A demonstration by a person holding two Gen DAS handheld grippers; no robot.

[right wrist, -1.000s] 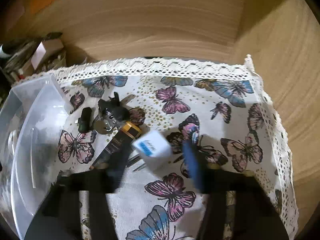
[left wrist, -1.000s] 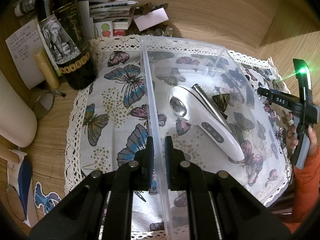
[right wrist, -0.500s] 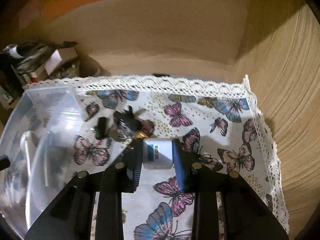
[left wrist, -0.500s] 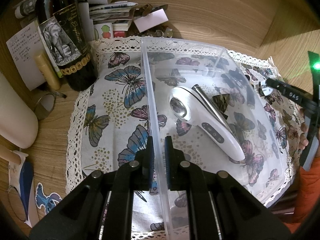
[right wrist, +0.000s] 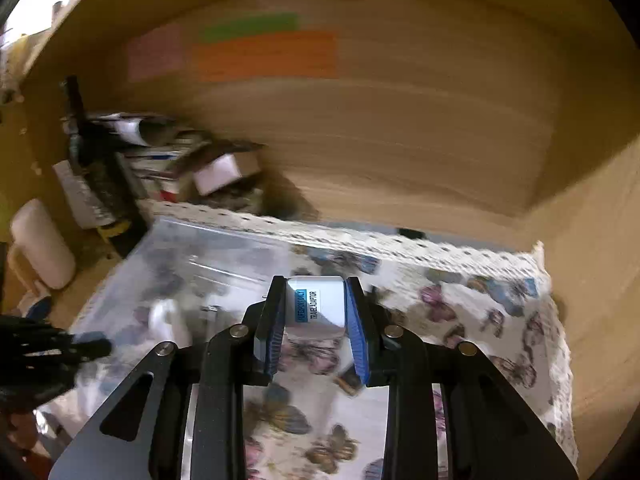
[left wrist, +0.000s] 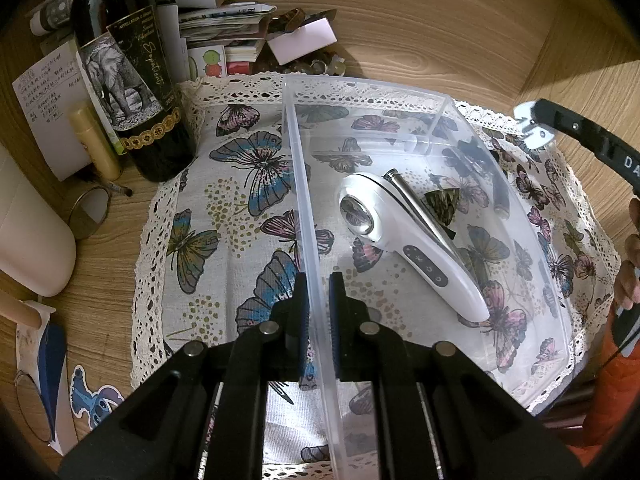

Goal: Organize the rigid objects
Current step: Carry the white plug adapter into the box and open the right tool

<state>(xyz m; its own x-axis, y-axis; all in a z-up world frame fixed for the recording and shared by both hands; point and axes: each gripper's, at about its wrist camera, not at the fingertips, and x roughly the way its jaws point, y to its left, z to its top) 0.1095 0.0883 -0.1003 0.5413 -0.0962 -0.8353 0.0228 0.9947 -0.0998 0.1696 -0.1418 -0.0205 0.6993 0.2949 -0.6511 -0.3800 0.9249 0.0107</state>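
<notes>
My left gripper [left wrist: 317, 284] is shut on the near left wall of a clear plastic bin [left wrist: 298, 152] that rests on the butterfly cloth. Inside the bin lie a white handheld device [left wrist: 404, 236] and a silver pen [left wrist: 416, 208]. My right gripper [right wrist: 316, 300] is shut on a white travel adaptor [right wrist: 316, 306] and holds it in the air beside the bin [right wrist: 208, 256]. In the left wrist view the right gripper's body [left wrist: 592, 140] shows at the right edge, above the bin's right side.
A dark wine bottle [left wrist: 132, 80], a stack of papers and cards [left wrist: 224, 28] and a lip balm tube [left wrist: 94, 144] stand at the back left. A white cylinder [left wrist: 28, 240] lies at the left. Wooden walls close the back and right.
My right gripper closed on the travel adaptor and lifted it off the cloth, moving up and left toward the bin. My left gripper kept its hold on the bin wall.
</notes>
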